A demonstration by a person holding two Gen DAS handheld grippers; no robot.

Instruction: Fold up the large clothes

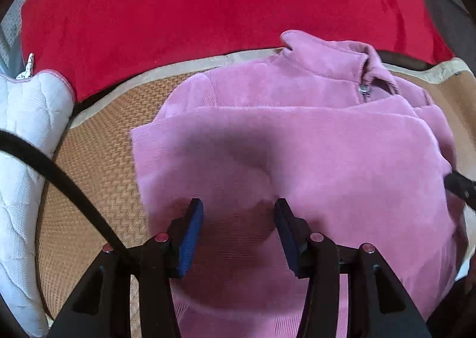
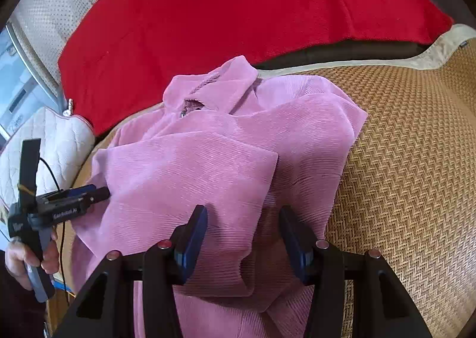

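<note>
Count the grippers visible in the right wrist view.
2. The right gripper fills the bottom centre, open above the pink jacket. The left gripper is at the left edge, beside the jacket.

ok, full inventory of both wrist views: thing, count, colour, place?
pink corduroy jacket: 1, pink, partly folded on the mat, collar toward the red blanket
woven straw mat: 1, tan with beige edging, under the jacket
red plush blanket: 1, red, beyond the mat
white quilted cushion: 1, white with pink piping, at the mat's left edge
black cable: 1, black, over the cushion
left gripper: 1, black, blue pads, open above the jacket's hem
right gripper: 1, same, open over the jacket
hand: 1, holding the left gripper's handle
</note>
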